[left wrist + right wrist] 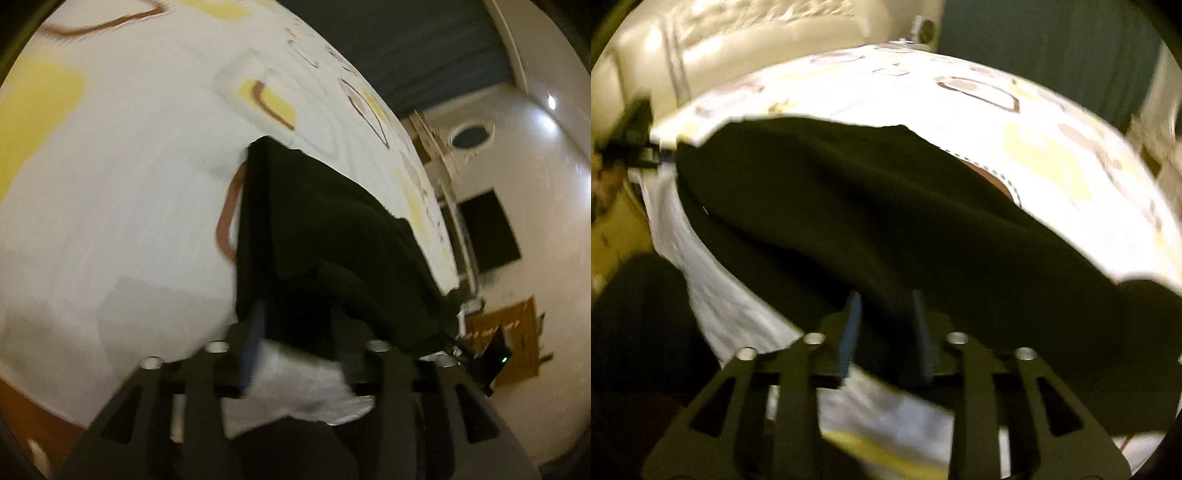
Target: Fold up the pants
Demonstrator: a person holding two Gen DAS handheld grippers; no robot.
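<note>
Writing: no brand, label or lettering can be read in either view (both are blurred)
Pants: dark pants [332, 229] lie on a white bedsheet [129, 184] printed with yellow patches and brown outlined shapes, near the edge of the bed
Long axis: in the right wrist view the pants [868, 214] stretch across from upper left to lower right; in the left wrist view they run from the fingers up and away toward the sheet's middle
Left gripper: left gripper [295, 332] has its fingers apart, with the near edge of the dark cloth between them; whether the pads press on it cannot be told
Right gripper: right gripper [886, 325] also has its fingers apart, dark cloth lying between them, not visibly clamped
Surroundings: cream padded headboard [738, 37] beyond the bed; dark rectangle on the white wall [487, 229]
</note>
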